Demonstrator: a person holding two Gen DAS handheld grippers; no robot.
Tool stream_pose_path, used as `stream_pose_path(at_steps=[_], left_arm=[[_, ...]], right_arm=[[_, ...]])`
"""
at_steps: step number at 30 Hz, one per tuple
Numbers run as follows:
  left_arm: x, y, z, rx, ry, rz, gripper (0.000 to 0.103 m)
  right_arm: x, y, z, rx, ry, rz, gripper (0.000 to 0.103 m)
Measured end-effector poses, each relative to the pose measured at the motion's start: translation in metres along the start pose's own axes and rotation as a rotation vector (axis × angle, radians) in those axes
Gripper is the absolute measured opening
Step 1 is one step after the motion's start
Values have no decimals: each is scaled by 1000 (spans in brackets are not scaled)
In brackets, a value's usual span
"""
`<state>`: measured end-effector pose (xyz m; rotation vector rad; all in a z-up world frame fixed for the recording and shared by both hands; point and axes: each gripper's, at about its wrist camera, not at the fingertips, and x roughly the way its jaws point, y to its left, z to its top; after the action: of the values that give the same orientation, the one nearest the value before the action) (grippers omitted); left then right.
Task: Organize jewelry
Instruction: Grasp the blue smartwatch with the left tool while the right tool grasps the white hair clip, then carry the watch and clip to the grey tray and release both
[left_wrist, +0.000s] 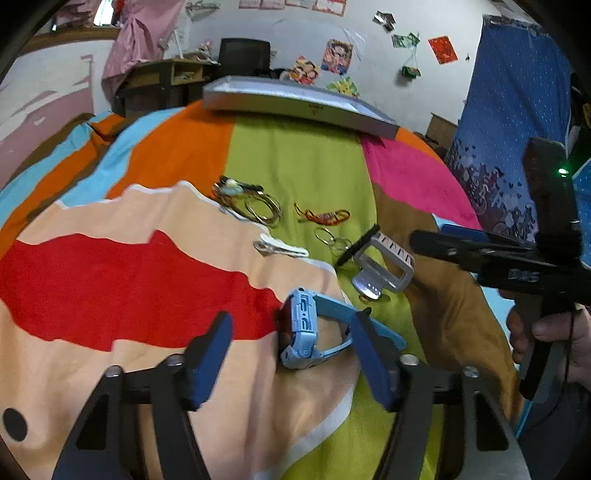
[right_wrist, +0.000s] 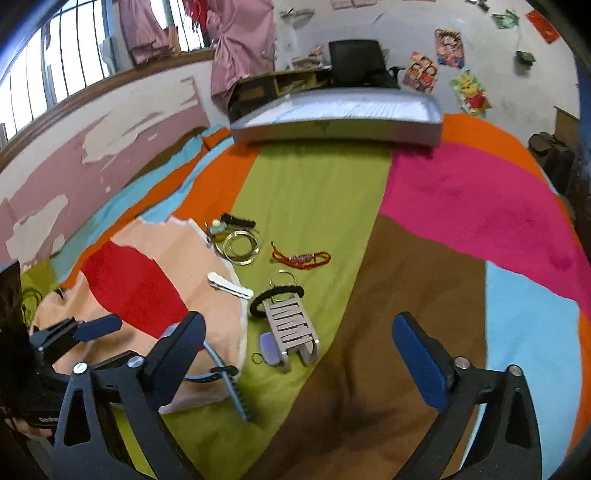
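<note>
Straddling the blue watch with spread-apart left gripper; centring on the case before clenching, right gripper idling released

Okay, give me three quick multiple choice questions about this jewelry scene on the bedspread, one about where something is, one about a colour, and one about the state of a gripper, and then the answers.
1. Where does the light blue watch lie?
A. Between the left gripper's fingers
B. In the grey tray
C. Under the right gripper

2. What colour is the braided cord bracelet?
A. Blue
B. Red-orange
C. White

3. How does the right gripper stand?
A. Shut on the hair clip
B. Shut on a ring
C. Open, holding nothing

Answers: 1 A, the watch sits between the blue pads in the left wrist view. 2 B, it shows red-orange on the green patch. 3 C, its pads are wide apart over the bedspread.
</note>
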<state>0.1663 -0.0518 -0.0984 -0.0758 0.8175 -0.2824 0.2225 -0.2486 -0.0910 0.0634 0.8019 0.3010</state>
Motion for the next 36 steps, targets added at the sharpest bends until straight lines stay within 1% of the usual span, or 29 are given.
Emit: stream_pose_path(at_steps=[1, 2, 4, 5, 7, 9, 10, 12, 13, 16, 17, 22, 25, 29, 32, 36], left_arm=[[3, -1, -1, 9, 1, 10, 55], [4, -1, -1, 17, 3, 21, 52], [8, -1, -2, 21, 14, 16, 48], [9, 0, -2, 20, 21, 12, 46], [12, -1, -4, 15, 46, -2, 42], [14, -1, -5, 15, 58, -11, 33], [15, 0, -5, 13, 65, -15, 30], [16, 1, -4, 1, 74, -26, 22], [16, 1, -4, -1, 76, -33, 20], [14, 2, -5, -7, 73, -35, 19], [14, 2, -5, -9, 74, -34, 19], [7, 2, -3, -36, 90, -38, 19], [2, 1, -4, -54, 96, -41, 19], [-7, -2, -4, -71, 79, -52, 19], [-19, -5, 1, -71, 39, -52, 19], [-32, -5, 14, -84, -4, -54, 19]], right_arm=[[8, 1, 0, -12, 19, -4, 81], [11, -3, -2, -15, 34, -3, 79], [22, -5, -4, -10, 68, 5, 67], [25, -5, -4, -7, 77, 12, 63], [34, -6, -4, -5, 95, 15, 61], [40, -6, -3, 4, 110, 33, 59], [42, -5, -2, 4, 113, 35, 57], [46, -4, -3, -6, 119, 46, 53], [48, -3, -3, -11, 128, 47, 50], [53, -1, -5, -19, 149, 58, 31], [53, 1, -6, -25, 156, 50, 29], [39, 2, -7, -31, 167, 61, 28], [28, 3, -11, 2, 212, 101, 28], [15, 5, -19, 14, 228, 116, 28], [1, 4, -16, 21, 192, 126, 28], [-19, 3, -10, 42, 110, 155, 27]])
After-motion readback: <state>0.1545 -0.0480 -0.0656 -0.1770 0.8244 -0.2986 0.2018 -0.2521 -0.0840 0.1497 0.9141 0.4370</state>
